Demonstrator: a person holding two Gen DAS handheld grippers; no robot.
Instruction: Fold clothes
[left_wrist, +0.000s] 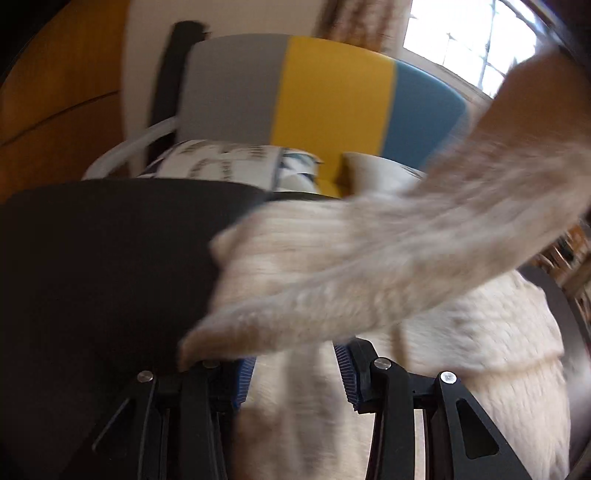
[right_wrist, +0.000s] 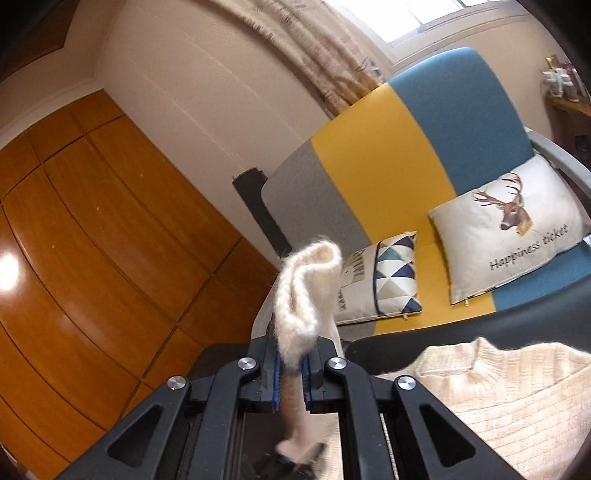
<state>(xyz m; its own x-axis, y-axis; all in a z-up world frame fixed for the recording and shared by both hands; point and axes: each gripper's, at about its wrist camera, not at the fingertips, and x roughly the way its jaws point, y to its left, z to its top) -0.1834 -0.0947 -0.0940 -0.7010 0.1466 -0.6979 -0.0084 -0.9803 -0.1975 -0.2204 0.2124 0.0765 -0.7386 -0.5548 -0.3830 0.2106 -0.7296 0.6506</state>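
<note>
The right gripper (right_wrist: 291, 373) pinches the cream sweater's (right_wrist: 498, 398) sleeve (right_wrist: 306, 295); the left gripper (left_wrist: 295, 373) gapes wide above the table (left_wrist: 92, 258). That fuzzy sleeve might slip free.

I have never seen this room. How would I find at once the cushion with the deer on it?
Look at the sofa with grey, yellow and blue stripes behind the dark table. Two cushions lie on its seat; the deer cushion is the larger one, toward the blue end. Its neighbour, the triangle cushion, has blue geometric shapes, while this one is plain white with a deer head and the words "Happiness ticket".
</note>
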